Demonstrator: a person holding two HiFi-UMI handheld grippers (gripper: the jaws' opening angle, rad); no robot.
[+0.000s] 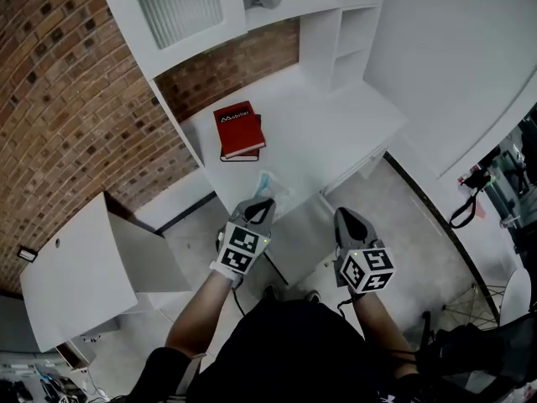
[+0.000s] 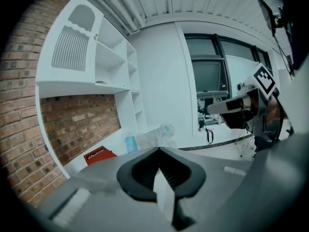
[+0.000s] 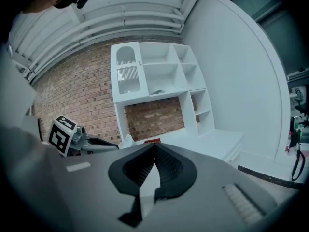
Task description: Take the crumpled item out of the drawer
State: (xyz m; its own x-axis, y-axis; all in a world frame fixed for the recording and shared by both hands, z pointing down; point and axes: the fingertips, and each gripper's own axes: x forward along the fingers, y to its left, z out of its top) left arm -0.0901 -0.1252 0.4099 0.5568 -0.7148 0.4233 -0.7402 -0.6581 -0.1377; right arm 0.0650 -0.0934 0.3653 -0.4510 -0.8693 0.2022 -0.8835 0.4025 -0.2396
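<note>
Crumpled item looks already out, both claws empty

The crumpled item (image 1: 270,183), a clear squashed plastic thing, lies on the front edge of the white table (image 1: 336,133), centre frame, below the red book (image 1: 238,128). The left claw (image 1: 263,202) sits just below it and the right claw (image 1: 344,213) lower right, both pinched closed on nothing. The removal seems done. Any next move would likely be closing the drawer, which I cannot clearly make out.

We see a white counter (image 1: 336,133) carrying a red book (image 1: 238,129) and, near its front edge, a crumpled clear plastic item (image 1: 270,183).
</note>
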